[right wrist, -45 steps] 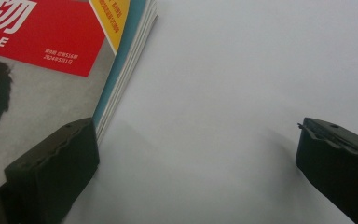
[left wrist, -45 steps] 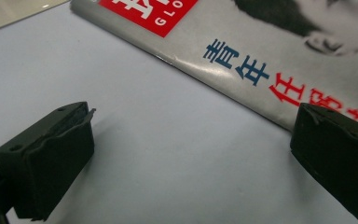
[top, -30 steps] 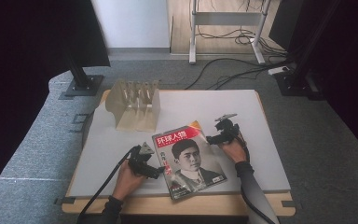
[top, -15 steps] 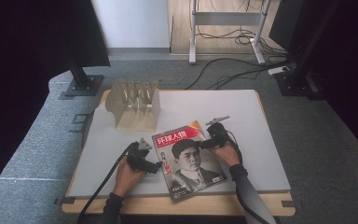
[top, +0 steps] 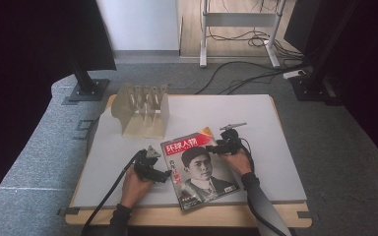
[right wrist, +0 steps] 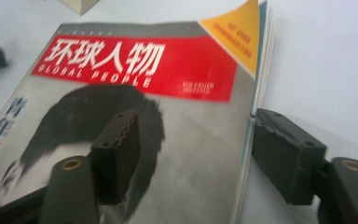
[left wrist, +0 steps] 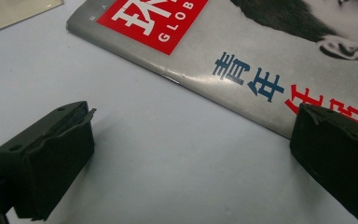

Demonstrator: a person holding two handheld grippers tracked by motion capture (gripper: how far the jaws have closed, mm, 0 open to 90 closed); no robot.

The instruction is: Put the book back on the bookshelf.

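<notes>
A magazine (top: 200,167) with a red title band and a portrait on its cover lies flat near the table's front edge. My left gripper (top: 165,175) is at its spine side, open. In the left gripper view (left wrist: 191,156) one jaw hangs over the bare table and the other over the cover (left wrist: 270,56), so the spine edge runs between them. My right gripper (top: 212,149) is at the magazine's upper right edge, also open. In the right gripper view (right wrist: 200,156) one jaw rests over the cover (right wrist: 186,140) and the other sits just outside the page edges.
A light wooden slotted rack (top: 142,110) stands at the back left of the white table (top: 270,162). Black stands and floor cables lie beyond the table's far edge. A cable trails from the left gripper off the front edge.
My right gripper has come down and to the left, onto the magazine's right edge. The left gripper has barely moved.
</notes>
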